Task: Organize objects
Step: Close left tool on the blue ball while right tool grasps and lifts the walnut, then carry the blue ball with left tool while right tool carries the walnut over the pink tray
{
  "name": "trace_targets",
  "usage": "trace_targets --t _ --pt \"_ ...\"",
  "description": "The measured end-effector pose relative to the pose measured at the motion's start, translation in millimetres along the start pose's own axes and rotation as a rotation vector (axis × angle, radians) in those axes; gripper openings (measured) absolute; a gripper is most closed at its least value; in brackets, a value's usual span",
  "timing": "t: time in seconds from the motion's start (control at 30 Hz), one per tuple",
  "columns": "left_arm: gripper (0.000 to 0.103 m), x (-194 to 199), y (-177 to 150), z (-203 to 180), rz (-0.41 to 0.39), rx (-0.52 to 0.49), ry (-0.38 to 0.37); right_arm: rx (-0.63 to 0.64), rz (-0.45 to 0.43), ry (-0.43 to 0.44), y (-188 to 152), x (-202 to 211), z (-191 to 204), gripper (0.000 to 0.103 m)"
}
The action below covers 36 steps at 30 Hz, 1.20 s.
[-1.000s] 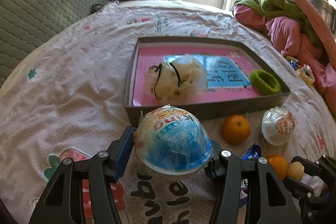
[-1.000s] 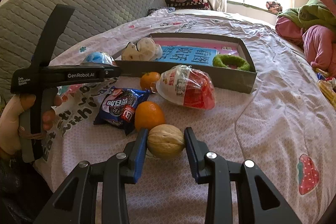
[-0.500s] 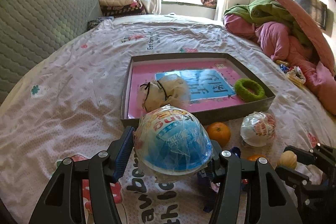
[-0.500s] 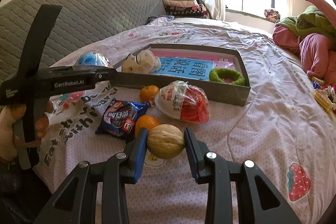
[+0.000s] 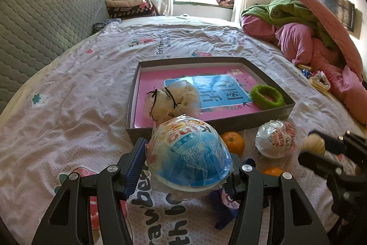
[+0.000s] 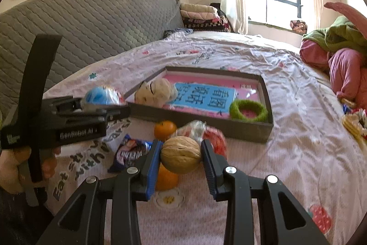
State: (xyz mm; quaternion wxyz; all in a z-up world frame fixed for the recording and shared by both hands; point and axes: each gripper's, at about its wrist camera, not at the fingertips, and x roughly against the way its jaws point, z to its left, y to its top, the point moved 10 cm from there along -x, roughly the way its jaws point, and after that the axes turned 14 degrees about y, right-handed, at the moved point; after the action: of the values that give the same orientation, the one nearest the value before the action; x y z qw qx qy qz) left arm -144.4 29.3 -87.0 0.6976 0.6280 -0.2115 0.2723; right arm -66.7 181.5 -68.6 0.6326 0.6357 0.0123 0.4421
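Note:
My left gripper (image 5: pixel 188 160) is shut on a blue dome-shaped toy in crinkly plastic wrap (image 5: pixel 189 155), held above the bedsheet just short of the grey tray (image 5: pixel 229 124). My right gripper (image 6: pixel 180 154) is shut on a walnut (image 6: pixel 180 154), lifted off the bed. The tray (image 6: pixel 247 129) has a pink and blue sheet as its floor, a cream mesh pouf (image 5: pixel 174 99) and a green ring (image 5: pixel 267 97). On the sheet before it lie a red-and-white wrapped dome (image 5: pixel 275 141), two tangerines (image 5: pixel 232 142) (image 6: pixel 166 178) and a blue snack packet (image 6: pixel 128 152).
A grey quilted headboard (image 6: pixel 103 26) runs along the left. A heap of pink and green bedding (image 5: pixel 309 38) fills the right side. Small wrapped items (image 5: pixel 318 82) lie near that heap. A hand (image 6: pixel 11 164) grips the left gripper's handle.
Both grippers have risen a little with their loads; the walnut now hangs above the tangerine and the tray looks lower and farther in both views.

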Motion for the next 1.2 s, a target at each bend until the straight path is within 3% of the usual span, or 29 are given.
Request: trace_targets --t 0.57,1.2 --pt "0.060 -3 2 2 0.003 0.006 0.007 -0.010 -0.039 0.005 21 -6 -15 0.036" --pt "0.060 -14 30 -4 -0.015 0.008 -0.004 -0.003 -0.081 0.008 49 -10 -32 0.036"
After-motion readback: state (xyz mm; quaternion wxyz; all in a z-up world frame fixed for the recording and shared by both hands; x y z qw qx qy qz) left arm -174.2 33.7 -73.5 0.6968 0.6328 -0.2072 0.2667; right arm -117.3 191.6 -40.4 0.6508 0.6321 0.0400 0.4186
